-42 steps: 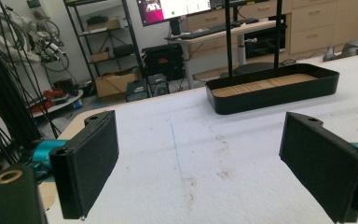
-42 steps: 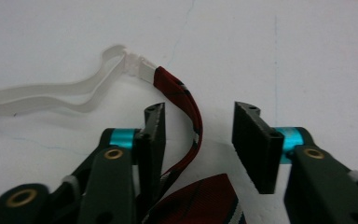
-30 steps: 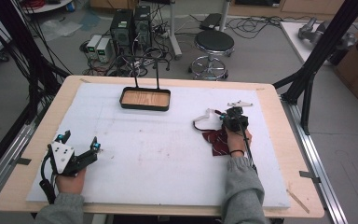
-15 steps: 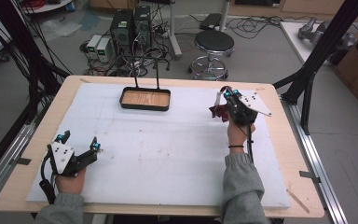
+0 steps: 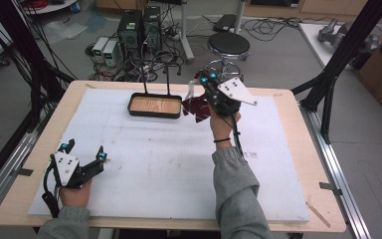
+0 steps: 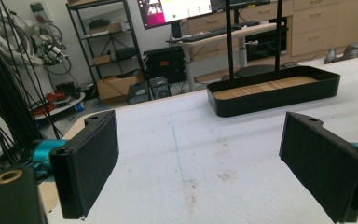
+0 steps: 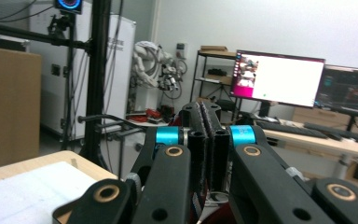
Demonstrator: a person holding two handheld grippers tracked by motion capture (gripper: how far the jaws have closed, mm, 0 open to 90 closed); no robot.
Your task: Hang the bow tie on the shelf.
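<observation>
Right gripper [image 5: 202,92] raised at the far side of the table, jaws clamped on a dark red cloth [image 5: 197,106].

The cloth is soft and limp, with a white part [image 5: 189,90] at its top; it hangs just right of the tray [image 5: 154,106], a black rectangular tray with a wood-grain floor and two thin upright rods. In the right gripper view the jaws meet with cloth between them. The left gripper [image 5: 84,158] rests near left on the white textured mat [image 5: 169,164], jaws spread wide with nothing between them. No legible writing. A round stool [image 5: 228,46] and computer towers [image 5: 140,26] stand beyond the table.
</observation>
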